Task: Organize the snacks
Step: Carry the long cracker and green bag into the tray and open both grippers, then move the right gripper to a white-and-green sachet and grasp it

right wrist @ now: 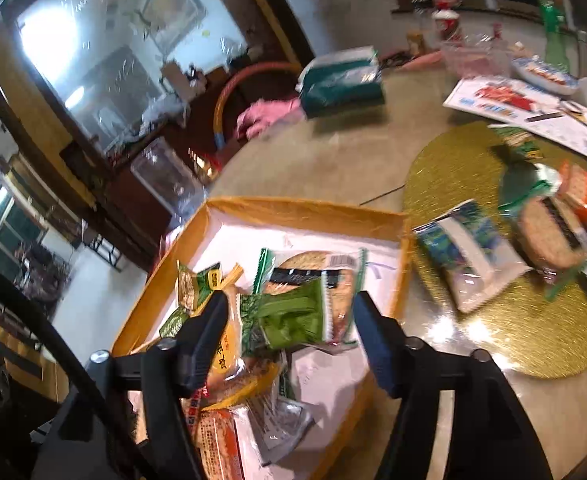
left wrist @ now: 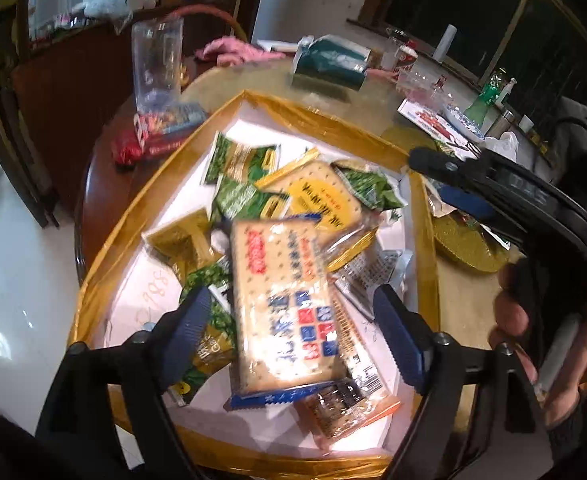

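A gold-rimmed tray (left wrist: 325,120) with a white floor holds several snack packs: green packs (left wrist: 245,196), a yellow cracker pack (left wrist: 317,196) and a blue cracker pack (left wrist: 285,300) on top. My left gripper (left wrist: 293,336) is open just above the blue cracker pack, fingers on either side of it, not touching. My right gripper (right wrist: 289,336) is open over the tray (right wrist: 305,208), above a green snack pack (right wrist: 289,316) that lies on a round cracker pack (right wrist: 317,276). The right gripper also shows in the left wrist view (left wrist: 445,176), beyond the tray's right rim.
A gold round mat (right wrist: 473,168) right of the tray carries more snack packs (right wrist: 469,252). A green tissue pack (right wrist: 341,80), pink cloth (right wrist: 269,116), clear containers (left wrist: 157,64), a leaflet (right wrist: 525,108) and bottles stand further back. The round table's edge (left wrist: 93,184) lies left of the tray.
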The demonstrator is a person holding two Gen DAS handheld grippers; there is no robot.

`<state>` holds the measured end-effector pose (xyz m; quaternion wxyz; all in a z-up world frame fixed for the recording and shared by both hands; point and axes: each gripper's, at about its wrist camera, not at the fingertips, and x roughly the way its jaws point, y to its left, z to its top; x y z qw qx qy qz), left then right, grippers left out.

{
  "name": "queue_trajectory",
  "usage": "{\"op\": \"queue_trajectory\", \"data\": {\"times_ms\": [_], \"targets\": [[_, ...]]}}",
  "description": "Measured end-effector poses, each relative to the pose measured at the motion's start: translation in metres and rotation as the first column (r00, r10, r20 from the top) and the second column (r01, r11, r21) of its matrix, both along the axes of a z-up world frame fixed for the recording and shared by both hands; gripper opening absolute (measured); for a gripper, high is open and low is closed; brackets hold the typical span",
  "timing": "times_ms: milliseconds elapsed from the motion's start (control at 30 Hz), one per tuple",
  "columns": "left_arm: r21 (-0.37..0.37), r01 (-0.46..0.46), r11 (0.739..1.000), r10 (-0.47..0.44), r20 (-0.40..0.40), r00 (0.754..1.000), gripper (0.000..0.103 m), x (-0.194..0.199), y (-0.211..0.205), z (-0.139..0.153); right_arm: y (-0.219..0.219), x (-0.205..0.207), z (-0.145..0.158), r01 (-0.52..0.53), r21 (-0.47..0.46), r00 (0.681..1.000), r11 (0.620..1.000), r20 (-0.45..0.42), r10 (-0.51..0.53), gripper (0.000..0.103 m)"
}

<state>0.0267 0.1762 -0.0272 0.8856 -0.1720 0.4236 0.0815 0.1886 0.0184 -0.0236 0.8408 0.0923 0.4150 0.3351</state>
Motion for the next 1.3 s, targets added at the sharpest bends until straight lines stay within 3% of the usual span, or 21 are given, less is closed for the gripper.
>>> {"op": "queue_trajectory", "data": {"times_ms": [167,300,400,733,867,967,1300], "targets": [[0.035,0.024,0.999,-0.025,0.038,0.999,0.085,-0.003,-0.019,0.008,-0.038,-0.019,0.012,0.045,0.035,0.998,0.998,0.031,-0.046,0.076],[0.075,0.044,0.996,-0.047,0.040,0.998,0.085,-0.003,-0.037,0.010,-0.074,-0.028,0.003,0.079,0.060,0.996,0.995,-0.050,-0.076,0.076],[0.059,0.059,0.997,-0.061,0.043,0.997,0.085,-0.003,-0.046,0.012,-0.102,-0.037,-0.008,0.118,0.082,0.989,0.990,-0.103,-0.110,0.075],[0.090,0.122,0.988,-0.126,0.041,0.991,0.084,-0.004,-0.088,0.020,-0.167,-0.055,-0.032,0.200,0.096,0.969,0.975,-0.170,-0.182,0.075],[0.127,0.155,0.980,-0.160,0.024,0.987,0.085,-0.004,-0.106,0.025,-0.189,-0.057,-0.032,0.225,0.127,0.964,0.966,-0.174,-0.201,0.075],[0.203,0.168,0.965,-0.166,-0.023,0.986,0.084,-0.003,-0.119,0.017,-0.203,-0.058,-0.035,0.237,0.152,0.961,0.960,-0.180,-0.209,0.075],[0.125,0.257,0.958,-0.255,-0.033,0.966,0.084,0.005,-0.149,0.015,-0.232,-0.054,-0.040,0.276,0.174,0.950,0.945,-0.196,-0.241,0.075]]}}
